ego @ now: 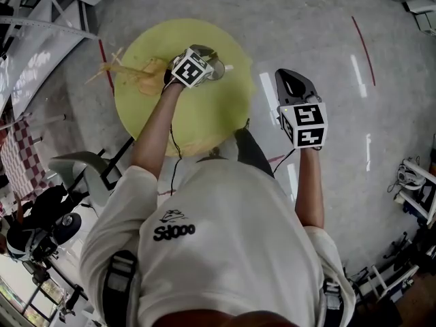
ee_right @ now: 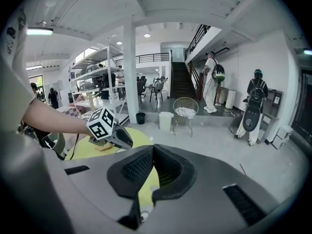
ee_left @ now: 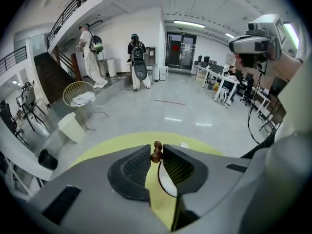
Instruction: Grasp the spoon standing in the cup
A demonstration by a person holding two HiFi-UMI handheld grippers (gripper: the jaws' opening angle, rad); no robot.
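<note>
1. Okay, left tongs (ee_left: 156, 156) are pinching just the beaded top of the spoon (ee_left: 157, 145), which stands in the cup (ee_left: 165, 183) on the yellow worktop (ego: 204, 114).
2. That tip-only hold looks slippy, so I'd squeeze firmly and keep the spoon upright.
3. Right tongs (ee_right: 153, 146) are closed, empty and off to the side. Leave them.

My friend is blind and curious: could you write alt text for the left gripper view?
Two dark jaws of the left gripper pinch the beaded brown tip of a spoon standing in a cup on a round yellow table. Behind, a bright hall with people.
</note>
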